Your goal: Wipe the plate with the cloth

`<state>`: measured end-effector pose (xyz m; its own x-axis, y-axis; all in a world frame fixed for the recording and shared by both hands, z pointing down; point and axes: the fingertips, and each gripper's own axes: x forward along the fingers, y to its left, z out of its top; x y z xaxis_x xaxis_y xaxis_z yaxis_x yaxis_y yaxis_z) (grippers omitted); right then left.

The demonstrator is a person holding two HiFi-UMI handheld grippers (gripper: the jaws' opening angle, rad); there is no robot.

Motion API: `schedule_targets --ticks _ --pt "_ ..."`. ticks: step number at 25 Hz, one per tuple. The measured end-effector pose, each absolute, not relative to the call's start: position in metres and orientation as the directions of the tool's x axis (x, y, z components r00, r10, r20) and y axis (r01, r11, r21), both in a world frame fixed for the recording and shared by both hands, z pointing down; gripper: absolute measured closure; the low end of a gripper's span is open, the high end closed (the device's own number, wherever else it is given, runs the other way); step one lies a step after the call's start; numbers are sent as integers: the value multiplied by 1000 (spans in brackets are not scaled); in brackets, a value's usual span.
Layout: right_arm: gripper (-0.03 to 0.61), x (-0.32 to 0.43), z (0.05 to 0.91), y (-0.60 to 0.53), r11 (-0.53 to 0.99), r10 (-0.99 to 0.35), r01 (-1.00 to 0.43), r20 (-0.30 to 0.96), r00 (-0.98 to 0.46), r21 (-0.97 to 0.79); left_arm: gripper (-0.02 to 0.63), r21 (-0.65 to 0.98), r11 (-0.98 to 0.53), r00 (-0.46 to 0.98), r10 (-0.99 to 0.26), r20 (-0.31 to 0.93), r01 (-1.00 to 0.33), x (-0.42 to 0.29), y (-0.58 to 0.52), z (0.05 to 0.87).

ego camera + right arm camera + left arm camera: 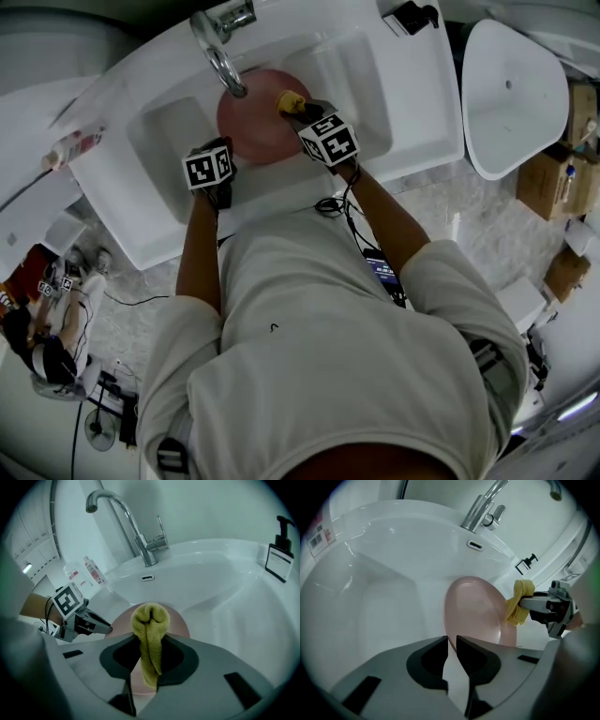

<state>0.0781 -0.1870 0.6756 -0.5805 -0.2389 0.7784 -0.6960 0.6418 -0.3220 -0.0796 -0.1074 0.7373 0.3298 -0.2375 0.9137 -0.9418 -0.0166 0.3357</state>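
Note:
A pink plate point(258, 122) stands tilted on edge inside the white sink basin point(366, 84). My left gripper point(451, 644) is shut on the plate's point(476, 609) near rim and holds it up. My right gripper point(149, 644) is shut on a folded yellow cloth point(150, 630), whose bunched end sits against the plate's face point(180, 623). The cloth point(519, 601) shows at the plate's right edge in the left gripper view, with the right gripper point(541, 605) behind it. In the head view the cloth point(289, 100) lies just below the tap.
A chrome tap point(220, 52) arches over the basin above the plate. A black-pump soap bottle point(281, 541) with a sign stands on the sink's right corner, and bottles point(91, 571) stand on its left ledge. A second white basin point(511, 94) lies to the right.

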Motion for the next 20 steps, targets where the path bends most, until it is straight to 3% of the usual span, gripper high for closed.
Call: schedule_targets --ticks 6,13,20 --pt "488 77 674 -178 679 -198 -654 775 -600 -333 541 267 6 257 -241 936 -964 -80 -108 743" --pt "488 79 652 -172 675 -264 -674 754 -601 -301 514 254 26 238 -274 932 -967 -85 -108 728" --pt "488 72 610 -156 656 -381 -717 716 -584 -236 521 245 4 216 -455 864 -970 -103 -113 664"
